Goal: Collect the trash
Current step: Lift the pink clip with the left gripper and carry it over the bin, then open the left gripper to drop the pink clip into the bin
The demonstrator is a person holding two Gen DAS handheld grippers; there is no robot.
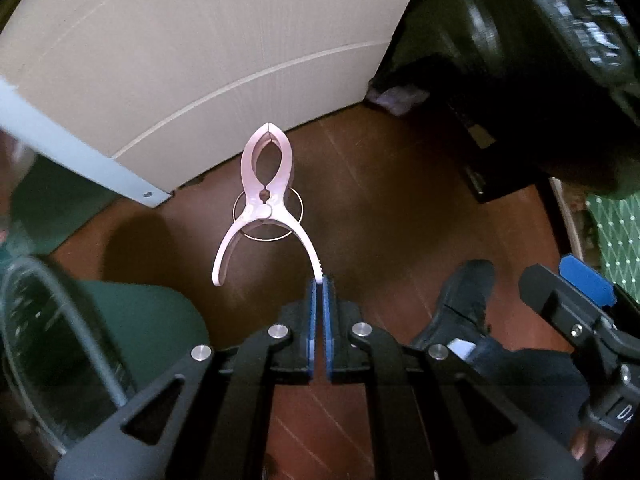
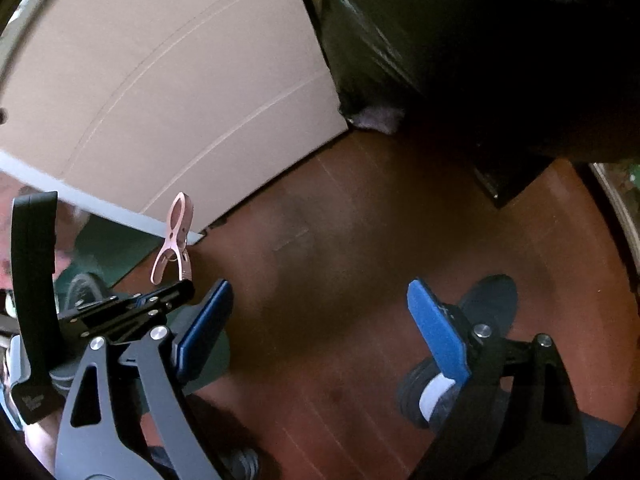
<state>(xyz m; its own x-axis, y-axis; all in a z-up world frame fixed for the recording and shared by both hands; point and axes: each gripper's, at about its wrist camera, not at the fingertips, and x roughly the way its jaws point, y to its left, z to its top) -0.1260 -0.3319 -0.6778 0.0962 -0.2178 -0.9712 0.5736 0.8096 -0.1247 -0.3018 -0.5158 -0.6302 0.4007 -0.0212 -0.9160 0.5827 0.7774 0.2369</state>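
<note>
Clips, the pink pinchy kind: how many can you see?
1. The pink clip hangs above the brown floor, pinched by one handle in the shut left gripper. The open right gripper holds nothing. More could be hidden in the dark corners.

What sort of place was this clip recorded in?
Probably a room in a home, though little of it shows. The floor is reddish-brown wood boards, a large cardboard box stands on it, and a pink clothes peg hangs pinched in the left claw. A dark shoe shows below.
</note>
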